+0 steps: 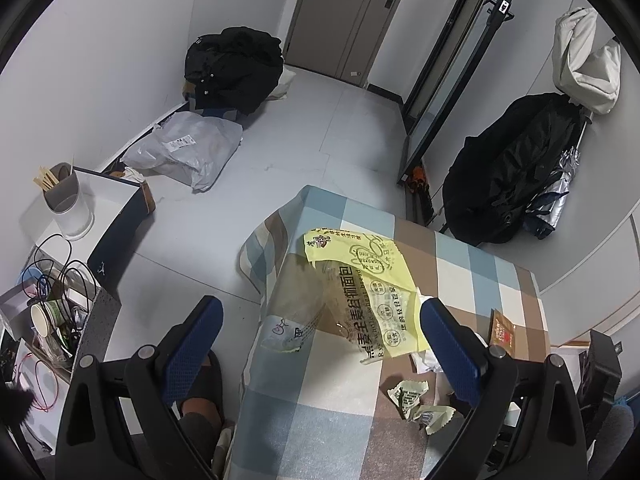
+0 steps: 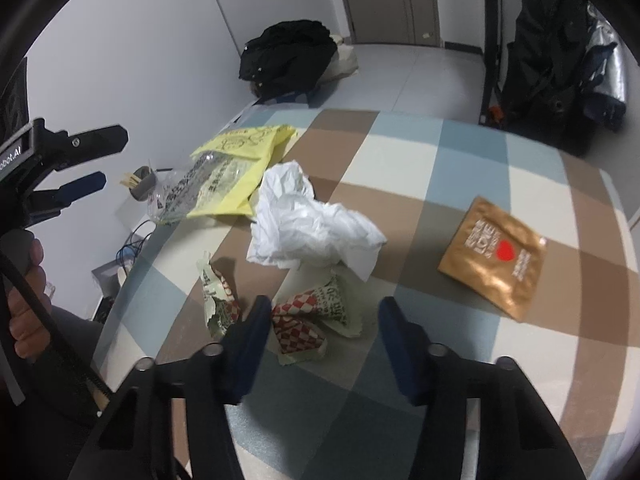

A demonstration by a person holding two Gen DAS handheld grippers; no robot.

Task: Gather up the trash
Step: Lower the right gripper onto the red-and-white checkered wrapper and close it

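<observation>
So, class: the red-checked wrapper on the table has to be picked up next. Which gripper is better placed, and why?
Right. The right gripper is right at the red-checked wrapper, which lies between its open fingers. The left gripper is over the yellow bread bag at the table's edge.

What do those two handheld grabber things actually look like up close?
Each is a black plastic frame with two long fingers. The left gripper and the right gripper have textured blue pads on the inner faces of the jaws, and round silver pivot bolts at the joints. In the right wrist view, the left gripper's body carries a white-lettered label, and a black cable runs past the hand.
</observation>
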